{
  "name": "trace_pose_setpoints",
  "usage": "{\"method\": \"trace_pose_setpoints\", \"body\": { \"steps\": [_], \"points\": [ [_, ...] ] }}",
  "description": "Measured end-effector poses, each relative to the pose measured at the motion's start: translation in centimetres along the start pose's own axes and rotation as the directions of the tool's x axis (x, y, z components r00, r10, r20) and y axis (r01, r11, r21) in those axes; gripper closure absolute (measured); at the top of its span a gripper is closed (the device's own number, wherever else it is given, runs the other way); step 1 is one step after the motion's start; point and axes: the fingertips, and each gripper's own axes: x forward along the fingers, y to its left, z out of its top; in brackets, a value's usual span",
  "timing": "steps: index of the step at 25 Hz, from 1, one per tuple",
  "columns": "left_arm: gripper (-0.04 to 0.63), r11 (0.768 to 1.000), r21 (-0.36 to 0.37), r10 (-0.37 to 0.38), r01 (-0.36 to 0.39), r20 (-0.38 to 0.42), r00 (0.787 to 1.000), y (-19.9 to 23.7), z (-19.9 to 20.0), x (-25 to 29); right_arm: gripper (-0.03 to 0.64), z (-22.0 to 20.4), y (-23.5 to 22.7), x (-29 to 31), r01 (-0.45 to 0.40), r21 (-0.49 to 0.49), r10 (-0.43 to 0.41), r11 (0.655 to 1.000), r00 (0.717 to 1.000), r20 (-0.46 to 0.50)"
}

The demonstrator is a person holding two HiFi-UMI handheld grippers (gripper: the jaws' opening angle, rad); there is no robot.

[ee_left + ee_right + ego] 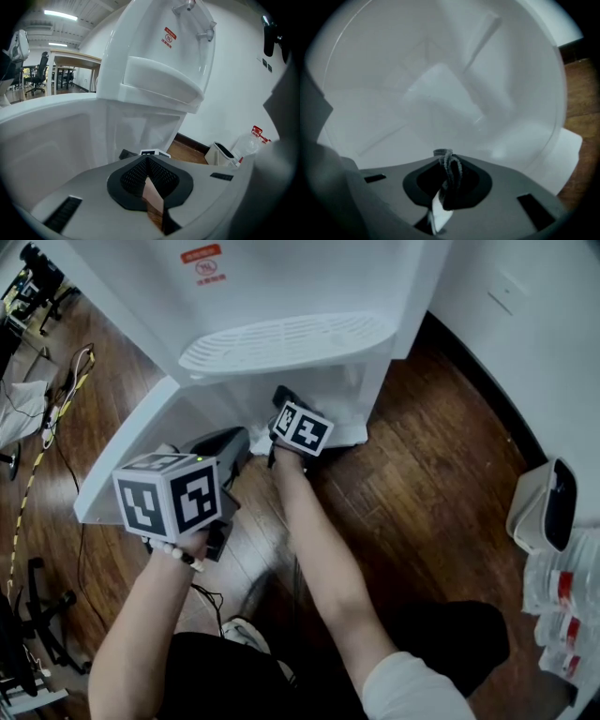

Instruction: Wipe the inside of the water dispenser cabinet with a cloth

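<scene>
While the right gripper [446,158] reaches into the open cabinet [323,390] at the foot of the dispenser [281,287], its jaws are clamped together on a bunched fold of grey cloth [450,169], which pokes out just past the tips and faces the white inner walls [440,89]; the head view shows that arm [319,549] stretched forward and the marker cube [302,427] just at the cabinet mouth, so the cloth sits inside the compartment, though whether it actually touches a wall I cannot tell; the left gripper [149,160] hangs outside, near the swung-open door [122,465], jaws closed on nothing, with only floor [153,199] showing through the slit between them; I judge this to be the wiping step itself, early or midway, since nothing in the views shows which surfaces have been covered; the next move seems to call for pressing the cloth flat against a wall or the cabinet base and dragging it in steady strokes, corner to corner, with a firm grip, because only a small pinch of fabric is caught and a snag could pull it free; the left gripper could steady the door, or simply keep clear of the opening.
</scene>
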Motion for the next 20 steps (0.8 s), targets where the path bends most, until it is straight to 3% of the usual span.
{"method": "trace_pose_setpoints", "body": {
  "steps": [8, 18, 20],
  "points": [
    [0.606, 1.000, 0.004, 0.001, -0.001, -0.003, 1.000, -0.3, 0.0, 0.5, 0.575, 4.2, -7.9, -4.2, 0.167, 0.157, -0.192, 0.973, 0.967, 0.164],
    [0.606, 1.000, 0.010, 0.000, 0.000, 0.002, 1.000, -0.6, 0.4, 0.6, 0.577, 4.7, -10.5, -6.9, 0.153, 0.320, -0.240, 0.935, 0.937, 0.255],
    [0.606, 1.000, 0.010, 0.001, -0.001, 0.006, 1.000, -0.5, 0.4, 0.5, 0.577, 4.7, -10.3, -6.6, 0.156, 0.311, -0.240, 0.937, 0.938, 0.252]
  ]
}}
